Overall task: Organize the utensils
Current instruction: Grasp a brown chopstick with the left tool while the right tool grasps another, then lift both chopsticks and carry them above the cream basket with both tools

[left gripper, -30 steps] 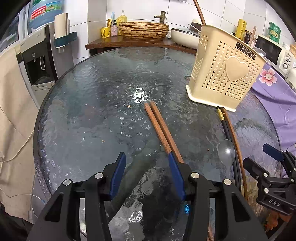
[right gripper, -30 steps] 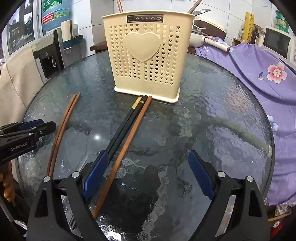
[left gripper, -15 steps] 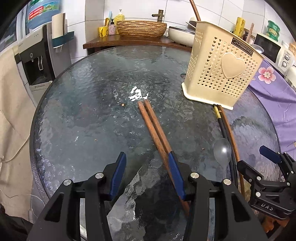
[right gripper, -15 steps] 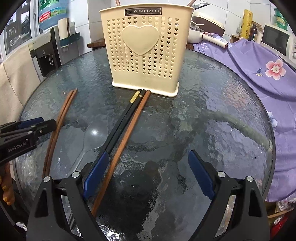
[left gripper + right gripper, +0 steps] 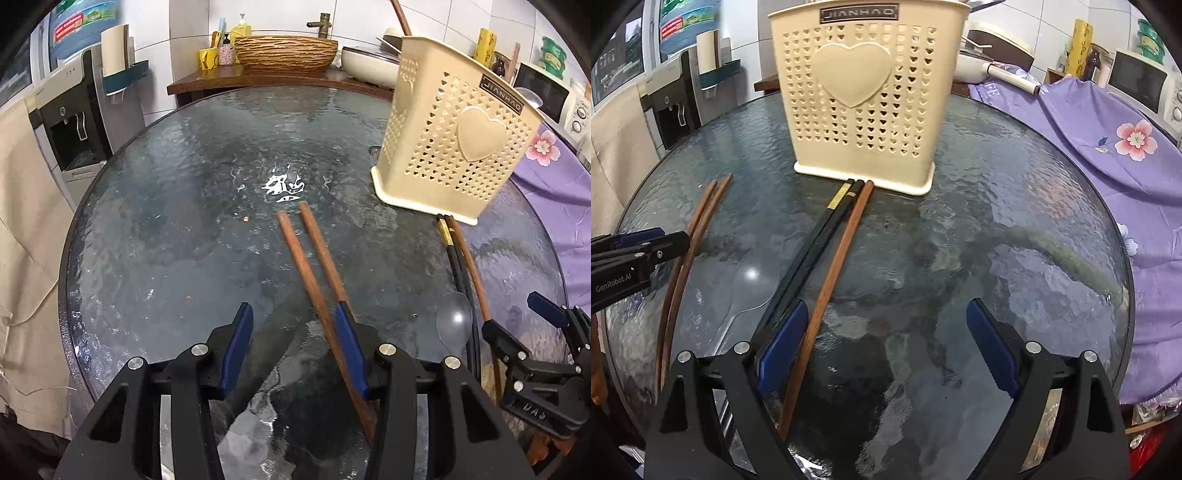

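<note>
The round glass table (image 5: 155,236) carries everything. The cream holder (image 5: 862,96), pierced with small heart holes and bearing a raised heart and a JIANHAO label, stands upright toward the table's far edge, right of centre in the left wrist view.

Two brown chopsticks (image 5: 314,269) lie side by side near the table's middle, their far tips just short of a white glare spot, their near ends running toward the near edge. One passes between the left gripper's fingers; the other runs under the right-hand finger. A black pair (image 5: 816,243) with a gold band and a single brown chopstick (image 5: 838,254) lie together, far ends touching the holder's base. A clear spoon (image 5: 453,323) lies just left of the black pair.

The left gripper (image 5: 293,332) hangs low with its jaws spread wide, holding nothing. The right gripper (image 5: 886,343) is also spread wide and empty; its left finger lies over the black pair, and the single brown chopstick runs just inside that finger.

Against the frames from a second ago, the holder fills more of the right wrist view, so that gripper has come closer to it. In the left wrist view the brown pair has slid from outside the right-hand finger to partly between the fingers. Nothing on the table has shifted.
</note>
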The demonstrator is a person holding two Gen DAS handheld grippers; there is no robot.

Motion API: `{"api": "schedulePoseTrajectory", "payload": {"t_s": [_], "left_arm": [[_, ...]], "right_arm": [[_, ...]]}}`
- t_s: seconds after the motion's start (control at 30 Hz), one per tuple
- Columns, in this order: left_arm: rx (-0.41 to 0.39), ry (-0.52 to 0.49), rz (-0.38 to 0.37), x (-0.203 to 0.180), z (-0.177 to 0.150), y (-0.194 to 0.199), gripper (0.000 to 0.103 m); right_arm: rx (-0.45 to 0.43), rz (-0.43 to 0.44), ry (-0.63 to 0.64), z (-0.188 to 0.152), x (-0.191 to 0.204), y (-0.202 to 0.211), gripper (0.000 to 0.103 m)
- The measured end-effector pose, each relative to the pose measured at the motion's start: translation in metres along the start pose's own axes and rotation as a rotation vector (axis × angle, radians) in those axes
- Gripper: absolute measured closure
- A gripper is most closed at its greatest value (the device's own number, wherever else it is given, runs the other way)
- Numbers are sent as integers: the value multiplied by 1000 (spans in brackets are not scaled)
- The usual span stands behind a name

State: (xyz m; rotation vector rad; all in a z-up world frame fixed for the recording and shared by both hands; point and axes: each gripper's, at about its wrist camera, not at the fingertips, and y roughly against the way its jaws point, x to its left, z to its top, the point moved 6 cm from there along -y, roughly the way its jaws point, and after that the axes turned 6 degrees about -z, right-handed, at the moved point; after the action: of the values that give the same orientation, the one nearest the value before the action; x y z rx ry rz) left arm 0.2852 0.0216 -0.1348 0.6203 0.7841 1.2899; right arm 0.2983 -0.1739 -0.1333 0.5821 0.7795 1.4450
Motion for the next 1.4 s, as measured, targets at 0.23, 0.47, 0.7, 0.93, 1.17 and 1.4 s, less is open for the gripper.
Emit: {"api": "schedulePoseTrajectory", "payload": {"t_s": [0.23, 0.47, 0.7, 0.93, 1.17, 1.4], "left_arm": [[3, 30, 22, 17, 5, 0, 58], [12, 64, -16, 20, 23, -12, 64], [9, 50, -3, 14, 34, -22, 71], [7, 50, 17, 15, 46, -31, 83], [5, 37, 29, 9, 47, -34, 91], [7, 20, 24, 3, 46, -35, 94]], "right_arm": [[7, -11, -27, 8, -11, -9, 17], [25, 38, -51, 27, -4, -21, 34], [54, 73, -45, 45, 4, -36, 44], [56, 49, -19, 64, 8, -51, 59], [52, 52, -7, 86, 11, -64, 83], [32, 59, 30, 92, 24, -66, 94]]}}
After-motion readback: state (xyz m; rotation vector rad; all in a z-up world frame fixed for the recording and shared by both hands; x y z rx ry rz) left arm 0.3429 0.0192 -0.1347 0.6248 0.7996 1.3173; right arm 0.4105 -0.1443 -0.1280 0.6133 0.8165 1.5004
